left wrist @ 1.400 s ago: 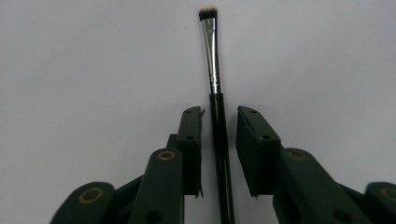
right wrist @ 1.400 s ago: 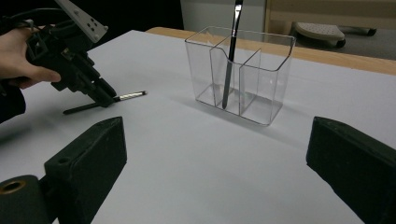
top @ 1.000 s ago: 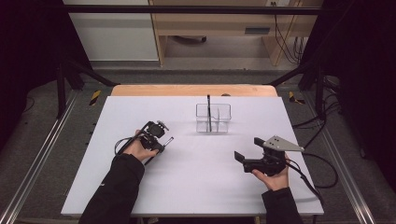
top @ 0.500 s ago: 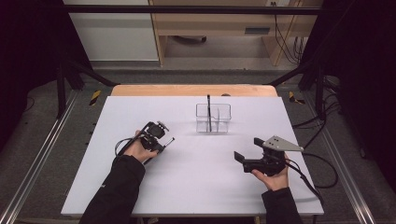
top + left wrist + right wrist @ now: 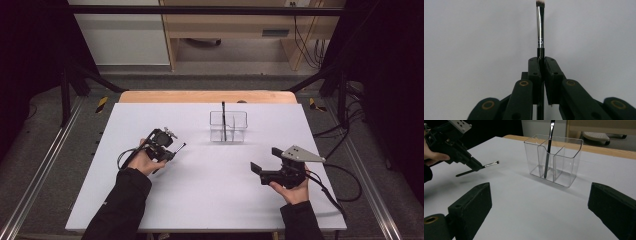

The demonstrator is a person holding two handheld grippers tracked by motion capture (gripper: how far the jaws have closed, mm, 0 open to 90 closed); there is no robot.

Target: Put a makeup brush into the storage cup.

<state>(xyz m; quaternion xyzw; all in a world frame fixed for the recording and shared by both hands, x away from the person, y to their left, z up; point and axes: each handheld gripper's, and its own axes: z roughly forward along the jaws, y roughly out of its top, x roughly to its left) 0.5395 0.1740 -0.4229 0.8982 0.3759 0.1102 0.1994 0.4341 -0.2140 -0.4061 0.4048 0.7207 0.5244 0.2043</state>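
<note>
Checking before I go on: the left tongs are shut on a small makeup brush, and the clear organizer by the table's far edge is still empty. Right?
Not quite. The left tongs are shut on the makeup brush, but the clear organizer is not empty: the right gripper view shows a dark brush standing in it.

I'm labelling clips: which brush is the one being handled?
On the white table, left of the clear plastic organiser, the left gripper is shut on a thin black-handled makeup brush. Unlike the dark brush standing in the organiser, it is held nearly level.
</note>
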